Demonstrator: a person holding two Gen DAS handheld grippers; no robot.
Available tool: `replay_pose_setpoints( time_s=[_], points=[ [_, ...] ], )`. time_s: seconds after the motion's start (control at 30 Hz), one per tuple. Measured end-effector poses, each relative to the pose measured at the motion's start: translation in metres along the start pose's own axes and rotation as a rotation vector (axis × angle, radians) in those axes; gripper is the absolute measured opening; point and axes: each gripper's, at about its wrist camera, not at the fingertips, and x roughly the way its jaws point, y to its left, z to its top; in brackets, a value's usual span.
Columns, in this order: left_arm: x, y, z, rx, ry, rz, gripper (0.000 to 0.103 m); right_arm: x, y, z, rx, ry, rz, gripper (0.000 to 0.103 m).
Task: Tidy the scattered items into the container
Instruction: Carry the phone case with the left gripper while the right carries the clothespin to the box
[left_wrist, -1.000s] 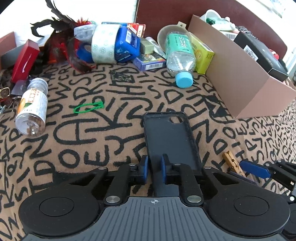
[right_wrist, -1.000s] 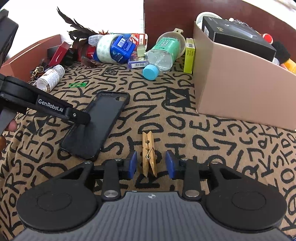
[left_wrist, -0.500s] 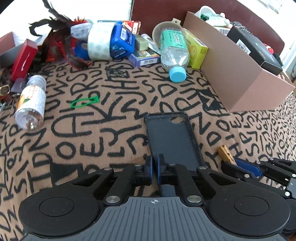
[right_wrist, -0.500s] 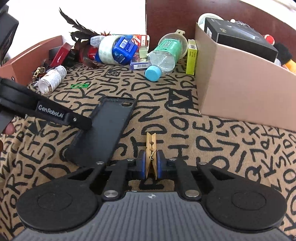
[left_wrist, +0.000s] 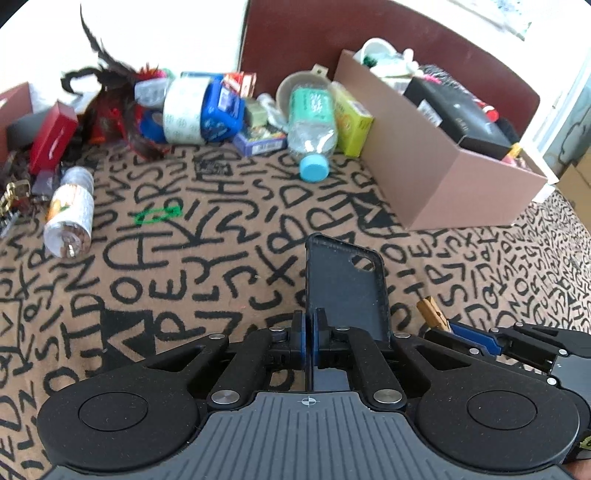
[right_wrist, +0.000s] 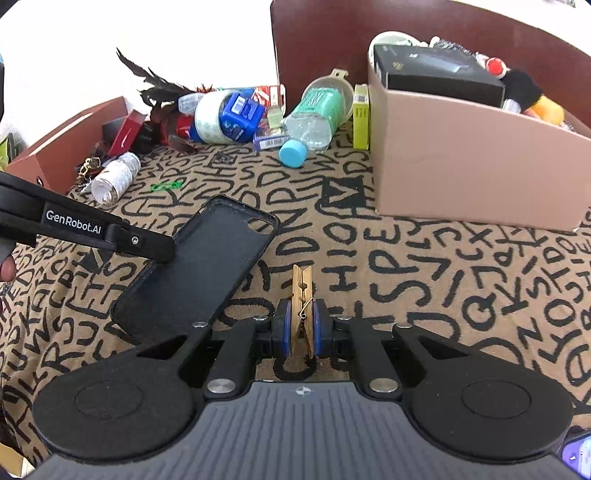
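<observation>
My left gripper (left_wrist: 308, 334) is shut on the left edge of a black phone case (left_wrist: 345, 291) and holds it tilted above the patterned cloth; the case also shows in the right wrist view (right_wrist: 199, 273). My right gripper (right_wrist: 302, 328) is shut on a wooden clothespin (right_wrist: 303, 295), which also shows in the left wrist view (left_wrist: 432, 314). The brown cardboard container (left_wrist: 424, 177) stands at the right, with a black box and other items in it; it also shows in the right wrist view (right_wrist: 472, 166).
A clear bottle with a blue cap (left_wrist: 312, 129), a tape roll (left_wrist: 184, 110), small boxes and feathers lie along the back. A small pill bottle (left_wrist: 70, 218) and a green clip (left_wrist: 157, 216) lie at the left. A second brown box (right_wrist: 62, 147) stands far left.
Both grippers closed, the left on the phone case and the right on the clothespin. The case has since been lifted and tilted off the cloth.
</observation>
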Motion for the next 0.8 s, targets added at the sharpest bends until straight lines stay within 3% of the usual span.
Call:
replay_pose_setpoints(
  time_s=[0.37,0.57,0.8],
  points=[
    [-0.041,-0.039,0.040,0.065,-0.107,-0.051,0.000,-0.028,-0.017,0.007,0.025,-0.081,0.004,0.014],
    [-0.054,-0.071,0.078,0.099,-0.144,-0.097,0.000,-0.058,-0.043,0.031,0.049,-0.183,0.011,0.014],
    [-0.053,-0.111,0.134,0.122,-0.175,-0.117,0.000,-0.075,-0.081,0.068,0.050,-0.267,-0.067,0.014]
  ],
)
